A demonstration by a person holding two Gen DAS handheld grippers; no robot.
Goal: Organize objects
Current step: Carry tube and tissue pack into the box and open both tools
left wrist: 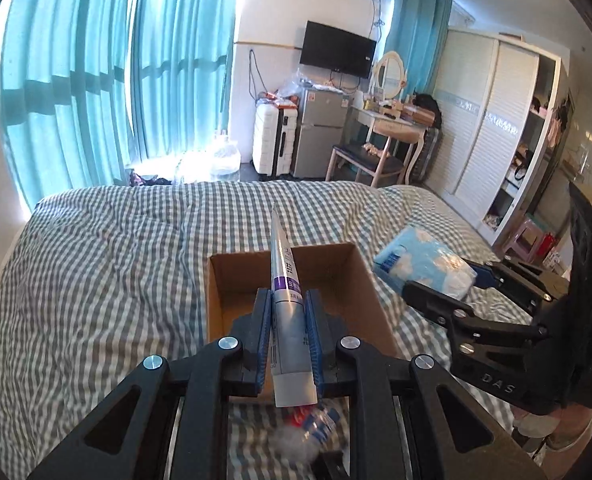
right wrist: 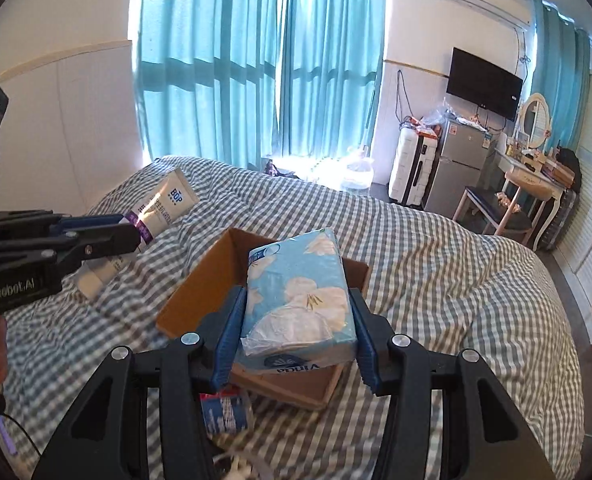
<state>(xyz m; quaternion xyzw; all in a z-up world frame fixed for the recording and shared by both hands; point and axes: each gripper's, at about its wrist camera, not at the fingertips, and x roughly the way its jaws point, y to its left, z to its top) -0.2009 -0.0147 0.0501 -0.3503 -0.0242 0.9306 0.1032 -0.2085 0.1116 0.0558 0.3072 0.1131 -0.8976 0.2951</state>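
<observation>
While both loads hang above the cardboard box (right wrist: 200, 296) on the bed (left wrist: 96, 264), collision is the main risk. The left gripper (left wrist: 289, 320) jaws clamp the tube (left wrist: 286, 304); the right gripper (right wrist: 296, 320) jaws clamp the tissue pack (right wrist: 300, 296), and simultaneous lowering could tip the box.

Light source: daylight comes through my teal curtains (right wrist: 256, 60), backlit and glowing.
Glare: the floor patch under the window (left wrist: 192, 164) blows out white.
Shadows: soft on the checked bedspread (left wrist: 108, 264).
Blur: the wrapped items (left wrist: 312, 426) below my grippers smear.
Distortion: fisheye bends the wardrobe (left wrist: 492, 128); corners go black.
</observation>
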